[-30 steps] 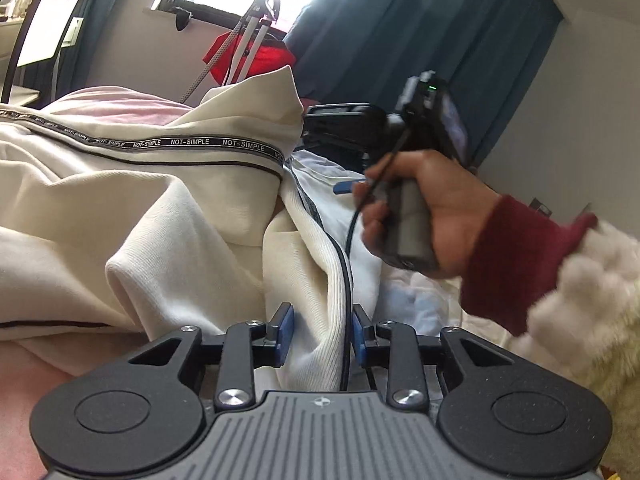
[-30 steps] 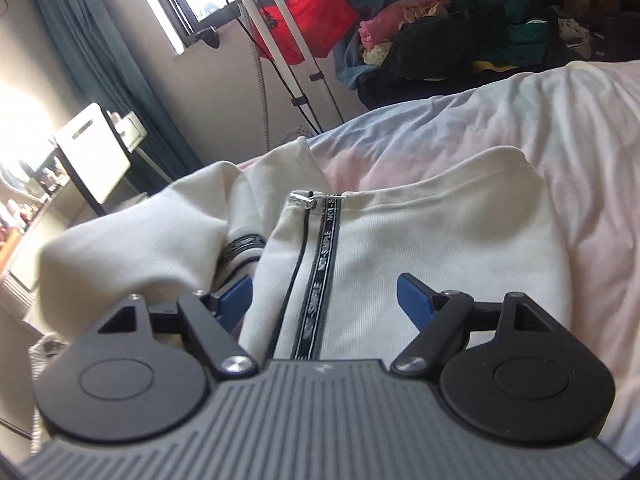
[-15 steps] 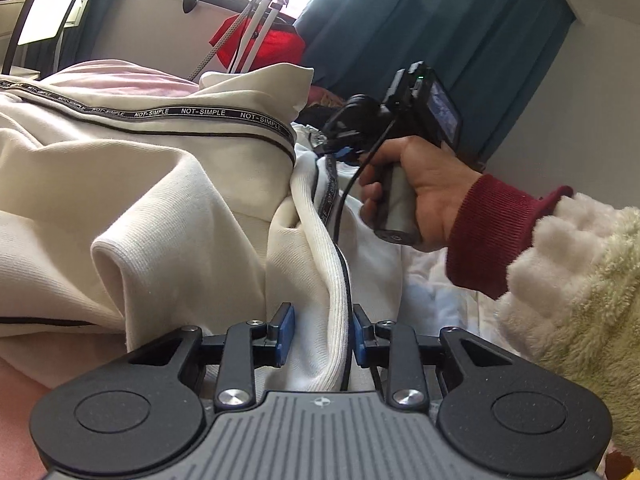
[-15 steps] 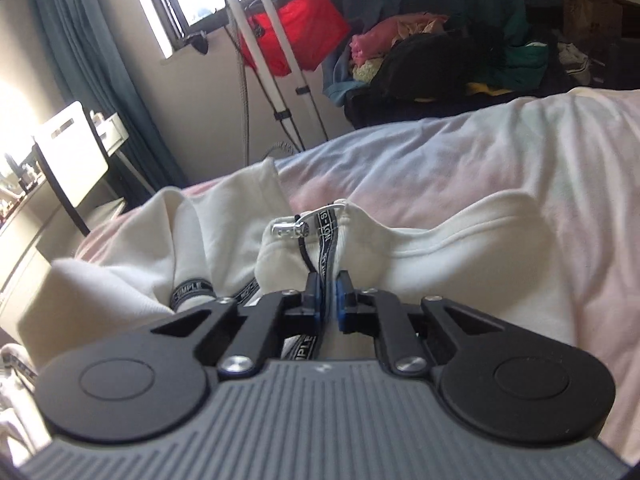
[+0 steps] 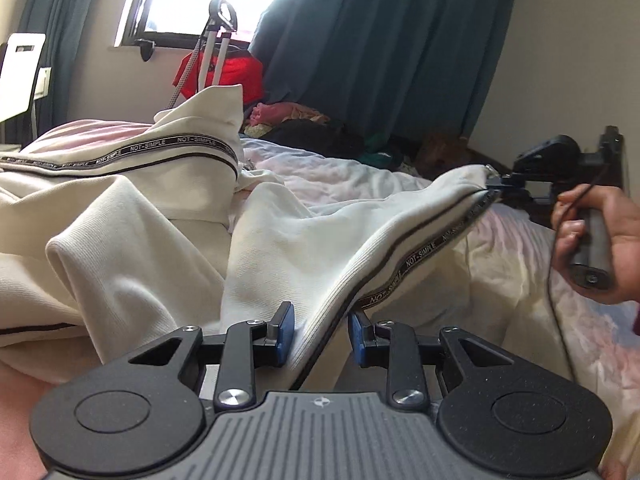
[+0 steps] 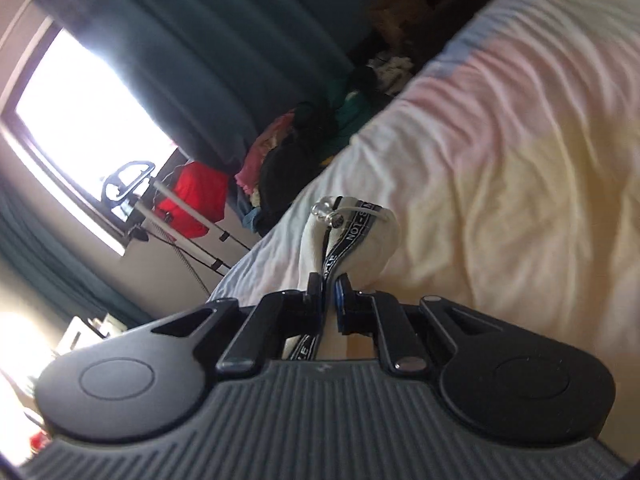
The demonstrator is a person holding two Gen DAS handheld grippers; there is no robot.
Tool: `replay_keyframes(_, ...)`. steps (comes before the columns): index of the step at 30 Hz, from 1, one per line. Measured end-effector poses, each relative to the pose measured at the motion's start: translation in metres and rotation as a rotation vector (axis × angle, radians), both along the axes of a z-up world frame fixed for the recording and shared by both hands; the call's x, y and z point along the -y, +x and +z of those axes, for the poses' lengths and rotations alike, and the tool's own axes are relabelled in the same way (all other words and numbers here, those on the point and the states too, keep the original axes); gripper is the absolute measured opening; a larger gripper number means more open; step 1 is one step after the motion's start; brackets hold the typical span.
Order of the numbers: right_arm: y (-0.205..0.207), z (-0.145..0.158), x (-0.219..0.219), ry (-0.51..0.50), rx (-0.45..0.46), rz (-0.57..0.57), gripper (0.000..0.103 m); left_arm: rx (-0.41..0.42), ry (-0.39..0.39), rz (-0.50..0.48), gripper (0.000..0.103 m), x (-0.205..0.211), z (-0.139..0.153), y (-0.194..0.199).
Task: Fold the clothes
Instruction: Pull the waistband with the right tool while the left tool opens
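A cream jacket point(image 5: 168, 224) lies rumpled across the left and centre of the left view, on a bed point(image 5: 500, 240) with pale pink and white bedding. Black tape printed "NOT-SIMPLE" point(image 5: 420, 258) runs along its zip edge. One front edge is lifted off the bed and stretched taut, rising from the bottom centre of the frame to the right edge.

My left gripper point(image 5: 320, 332) sits at the bottom centre. Its blue fingers point(image 5: 285, 330) are partly closed, with the ribbed hem of the jacket passing between them. A sliver of space shows on each side of the cloth, so I cannot tell if they grip it.

My right gripper point(image 6: 329, 300) is at the centre of the right view. Its fingers are pressed nearly together, clamped on the taped edge just below the silver zip pull point(image 6: 328, 212). In the left view my hand point(image 5: 600, 248) holds that gripper at the far right.

My hand is cut off by the frame edge. The right view is tilted and blurred, so the bedding shows only as soft folds. Behind the bed, a dim pile of clothes point(image 5: 312, 128) under dark curtains is hard to make out.
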State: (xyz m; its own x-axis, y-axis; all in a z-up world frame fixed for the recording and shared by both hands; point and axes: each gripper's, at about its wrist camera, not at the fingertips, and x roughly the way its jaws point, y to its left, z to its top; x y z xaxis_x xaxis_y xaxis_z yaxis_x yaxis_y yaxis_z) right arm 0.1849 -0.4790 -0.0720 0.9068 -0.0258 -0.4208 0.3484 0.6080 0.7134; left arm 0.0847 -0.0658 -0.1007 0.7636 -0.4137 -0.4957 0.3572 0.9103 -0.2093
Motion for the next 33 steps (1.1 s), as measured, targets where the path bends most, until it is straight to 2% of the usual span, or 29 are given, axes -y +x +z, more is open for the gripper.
replay_keyframes(4, -0.054, -0.034, 0.023, 0.142, -0.031, -0.021, 0.010, 0.006, 0.047, 0.003, 0.030, 0.004, -0.003, -0.010)
replay_keyframes(6, -0.068, -0.051, 0.029, 0.260, -0.026, 0.004, 0.012, 0.008, 0.071, 0.004, 0.030, 0.006, -0.005, -0.015)
replay_keyframes(8, -0.074, -0.060, 0.031, 0.293, -0.019, 0.041, 0.012, 0.011, 0.094, 0.005, 0.030, 0.008, -0.006, -0.020)
replay_keyframes(10, -0.077, -0.068, 0.032, 0.316, -0.030, 0.058, 0.018, 0.013, 0.110, 0.007, 0.030, 0.010, -0.007, -0.024)
replay_keyframes(11, -0.079, -0.072, 0.032, 0.349, -0.026, 0.061, 0.030, 0.013, 0.111, 0.008, 0.030, 0.010, -0.007, -0.024)
replay_keyframes(12, -0.081, -0.077, 0.033, 0.381, -0.017, 0.058, 0.052, 0.013, 0.111, 0.009, 0.030, 0.010, -0.007, -0.024)
replay_keyframes(13, -0.082, -0.080, 0.032, 0.403, -0.010, 0.049, 0.065, 0.012, 0.112, 0.010, 0.030, 0.010, -0.007, -0.025)
replay_keyframes(14, -0.083, -0.082, 0.031, 0.423, -0.003, 0.040, 0.084, 0.012, 0.112, 0.011, 0.030, 0.010, -0.008, -0.025)
replay_keyframes(15, -0.084, -0.082, 0.029, 0.419, -0.007, 0.030, 0.085, 0.012, 0.113, 0.012, 0.030, 0.010, -0.008, -0.025)
replay_keyframes(18, -0.079, -0.080, 0.020, 0.369, -0.045, 0.042, 0.084, 0.012, 0.115, 0.016, 0.032, 0.010, -0.008, -0.026)
replay_keyframes(21, -0.072, -0.089, 0.016, 0.402, -0.061, 0.078, 0.083, 0.011, 0.117, 0.019, 0.033, 0.010, -0.008, -0.027)
replay_keyframes(22, -0.071, -0.091, 0.016, 0.409, -0.058, 0.073, 0.077, 0.011, 0.117, 0.020, 0.033, 0.010, -0.008, -0.027)
replay_keyframes(25, -0.067, -0.097, 0.016, 0.404, -0.063, 0.031, 0.072, 0.011, 0.119, 0.023, 0.034, 0.010, -0.009, -0.028)
replay_keyframes(27, -0.062, -0.100, 0.018, 0.408, -0.054, 0.010, 0.063, 0.008, 0.113, 0.024, 0.034, 0.010, -0.008, -0.028)
replay_keyframes(31, -0.055, -0.101, 0.023, 0.362, -0.047, -0.026, 0.058, 0.005, 0.094, 0.018, 0.038, 0.009, -0.008, -0.027)
replay_keyframes(33, -0.054, -0.103, 0.027, 0.341, -0.063, -0.048, 0.040, 0.005, 0.091, 0.014, 0.041, 0.010, -0.009, -0.025)
